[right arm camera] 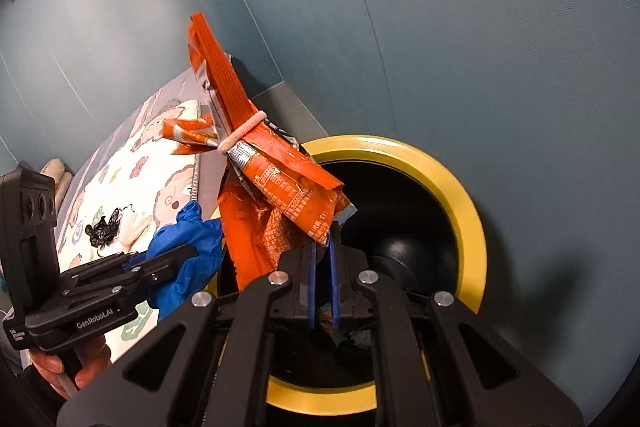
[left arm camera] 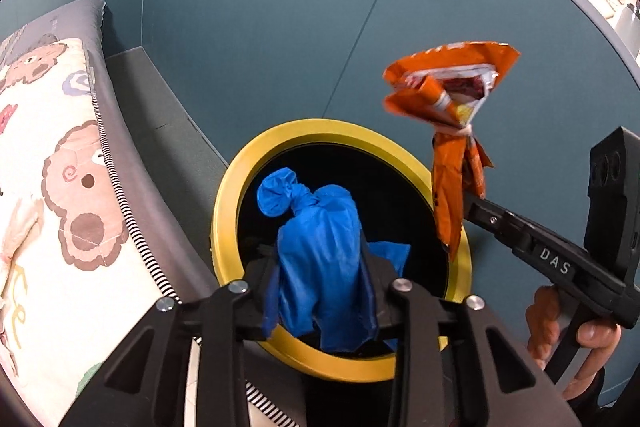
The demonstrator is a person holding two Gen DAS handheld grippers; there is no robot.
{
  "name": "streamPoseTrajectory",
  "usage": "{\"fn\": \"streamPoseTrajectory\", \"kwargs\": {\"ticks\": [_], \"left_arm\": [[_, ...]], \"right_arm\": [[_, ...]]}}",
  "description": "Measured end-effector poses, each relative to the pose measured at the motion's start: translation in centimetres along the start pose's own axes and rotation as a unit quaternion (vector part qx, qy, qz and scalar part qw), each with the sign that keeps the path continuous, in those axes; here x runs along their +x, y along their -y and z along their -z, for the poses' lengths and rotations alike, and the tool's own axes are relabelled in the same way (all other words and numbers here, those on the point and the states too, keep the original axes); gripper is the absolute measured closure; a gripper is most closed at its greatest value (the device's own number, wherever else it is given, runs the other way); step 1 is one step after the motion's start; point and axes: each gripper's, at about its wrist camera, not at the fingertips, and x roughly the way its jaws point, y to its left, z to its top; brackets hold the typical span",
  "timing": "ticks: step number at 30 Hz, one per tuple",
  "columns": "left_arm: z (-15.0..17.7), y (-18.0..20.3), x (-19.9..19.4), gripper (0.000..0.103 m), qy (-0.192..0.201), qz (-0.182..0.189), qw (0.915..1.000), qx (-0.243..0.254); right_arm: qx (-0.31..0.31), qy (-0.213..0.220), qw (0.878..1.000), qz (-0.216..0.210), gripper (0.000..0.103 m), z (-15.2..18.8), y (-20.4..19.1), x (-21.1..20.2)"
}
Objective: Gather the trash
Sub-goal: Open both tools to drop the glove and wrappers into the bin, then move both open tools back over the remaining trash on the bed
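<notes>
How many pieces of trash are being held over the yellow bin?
2: the blue glove in the left gripper, and the orange snack bag in the right gripper. More trash may be hidden inside the bin.

Blue glove (left arm camera: 320, 251), orange wrapper (left arm camera: 452, 95), yellow-rimmed black bin (left arm camera: 228, 195), cartoon-printed cream quilt (left arm camera: 52, 155).

Even indoor light is filling both fisheye views; a bright overexposed patch is showing at the left-wrist view's upper right corner. Straight wall seams are bowing toward the dark vignetted corners. The orange snack bag (left arm camera: 448, 95) is blurring slightly, and soft sheen is lying on the teal wall (right arm camera: 460, 27).
</notes>
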Motion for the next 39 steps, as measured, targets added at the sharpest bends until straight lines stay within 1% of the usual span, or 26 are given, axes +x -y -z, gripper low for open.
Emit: {"fn": "streamPoseTrajectory", "kwargs": {"ticks": [2, 5, 7, 8, 11, 13, 15, 16, 17, 18, 20, 21, 22, 25, 27, 30, 32, 34, 38, 39], "left_arm": [[0.0, 0.1, 0.0, 0.069, 0.001, -0.002, 1.0, 0.0], [-0.1, 0.1, 0.1, 0.066, 0.005, -0.006, 1.0, -0.004], [-0.1, 0.2, 0.0, 0.063, 0.006, -0.003, 1.0, -0.006], [-0.3, 0.2, -0.1, 0.062, 0.007, -0.002, 1.0, -0.005], [-0.1, 0.3, -0.9, 0.059, 0.013, -0.003, 0.9999, -0.004], [0.0, -0.1, -1.6, 0.055, 0.019, -0.004, 0.9998, -0.008], [0.0, -0.5, -2.1, 0.048, 0.024, -0.006, 0.9996, -0.014], [0.0, -0.6, -2.4, 0.047, 0.025, -0.007, 0.9995, -0.016], [0.1, -0.8, -2.8, 0.042, 0.027, -0.009, 0.9994, -0.018], [0.2, -1.0, -3.3, 0.038, 0.032, -0.013, 0.9992, -0.02], [0.4, -1.5, -4.2, 0.033, 0.042, -0.021, 0.9986, -0.022], [0.6, -1.9, -4.7, 0.029, 0.046, -0.025, 0.9983, -0.024], [0.7, -2.1, -5.1, 0.027, 0.05, -0.029, 0.998, -0.026], [1.2, -3.2, -6.7, 0.022, 0.061, -0.037, 0.997, -0.032], [1.5, -4.2, -7.9, 0.019, 0.072, -0.041, 0.9957, -0.042], [1.9, -5.4, -9.6, 0.016, 0.089, -0.042, 0.9933, -0.061], [2.1, -6.1, -10.7, 0.014, 0.101, -0.051, 0.9913, -0.068], [2.5, -7.0, -11.9, 0.013, 0.111, -0.061, 0.9893, -0.072], [3.3, -9.8, -14.6, 0.011, 0.126, -0.081, 0.9845, -0.091], [3.2, -11.1, -15.0, 0.011, 0.127, -0.087, 0.9834, -0.096]], "right_arm": [[0.004, 0.0, 1.0, 0.001, 0.094, 0.2, 0.1, 1.0], [0.008, 0.002, 1.0, 0.004, 0.091, 0.3, 0.0, 0.8], [0.012, 0.003, 1.0, 0.004, 0.08, 0.4, 0.0, 1.0], [0.014, 0.004, 1.0, 0.004, 0.078, 0.4, 0.0, 0.9], [0.015, 0.006, 1.0, 0.009, 0.077, 0.5, -0.3, 0.9], [0.017, 0.007, 1.0, 0.01, 0.077, 0.5, -0.4, 0.7], [0.016, 0.01, 1.0, 0.009, 0.077, 0.4, -0.5, 0.3], [0.015, 0.011, 1.0, 0.007, 0.074, 0.4, -0.5, 0.1], [0.015, 0.012, 1.0, 0.006, 0.071, 0.4, -0.5, -0.2], [0.014, 0.012, 1.0, 0.005, 0.066, 0.4, -0.7, -0.3], [0.006, 0.013, 1.0, 0.005, 0.064, 0.5, -1.3, -0.5], [0.001, 0.013, 1.0, 0.006, 0.061, 0.5, -1.8, -0.6], [-0.003, 0.015, 1.0, 0.007, 0.054, 0.5, -2.1, -0.8], [-0.014, 0.021, 1.0, 0.009, 0.045, 0.5, -3.4, -1.2], [-0.023, 0.022, 0.999, 0.007, 0.044, 0.4, -4.5, -1.3], [-0.035, 0.02, 0.999, -0.002, 0.036, 0.4, -6.3, -1.4], [-0.043, 0.02, 0.999, -0.011, 0.034, 0.4, -7.5, -1.5], [-0.056, 0.02, 0.998, -0.024, 0.029, 0.4, -8.9, -1.5], [-0.08, 0.022, 0.995, -0.052, 0.025, 0.7, -11.8, -1.2], [-0.084, 0.022, 0.994, -0.059, 0.023, 0.8, -12.3, -1.2]]}}
